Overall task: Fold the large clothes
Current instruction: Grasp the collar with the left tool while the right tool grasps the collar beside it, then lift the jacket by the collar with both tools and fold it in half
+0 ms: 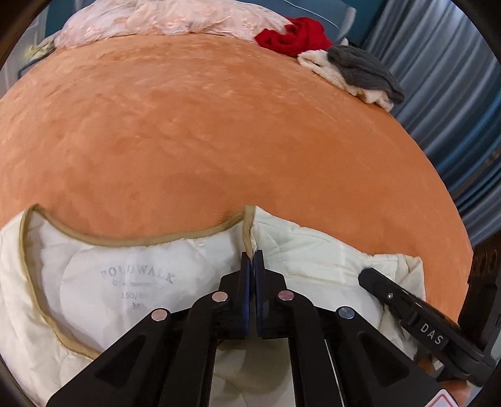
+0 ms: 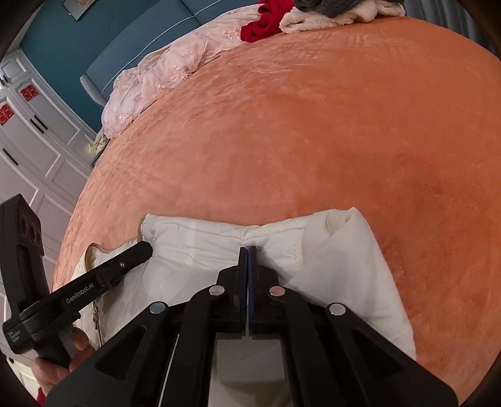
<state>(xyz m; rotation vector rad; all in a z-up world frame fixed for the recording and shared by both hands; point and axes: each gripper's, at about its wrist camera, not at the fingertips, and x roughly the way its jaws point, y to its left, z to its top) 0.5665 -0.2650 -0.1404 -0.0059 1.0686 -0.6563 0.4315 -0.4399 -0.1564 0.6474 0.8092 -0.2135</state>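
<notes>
Nearest me, the left claw [image 1: 252,255] was clamped on the cream jacket's [image 1: 313,250] tan-trimmed front edge on the orange bed [image 1: 219,125]. I had the right claw [image 2: 247,250] pinching a shoulder fold. Both bites looked shallow; uneven lifting could slip the padded fabric free.

An orange bed [image 1: 219,131] bears a cream jacket [image 1: 313,250], heaped clothes [image 1: 360,72] and a pink quilt [image 1: 162,18].

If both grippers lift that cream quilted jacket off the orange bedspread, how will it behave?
The cream quilted jacket will probably sag between the left gripper, shut on its tan-trimmed front edge, and the right gripper, shut on its shoulder: it already creases softly. Its puffy quilting suggests it is light for its bulk. The smooth lining may slide over itself.
</notes>
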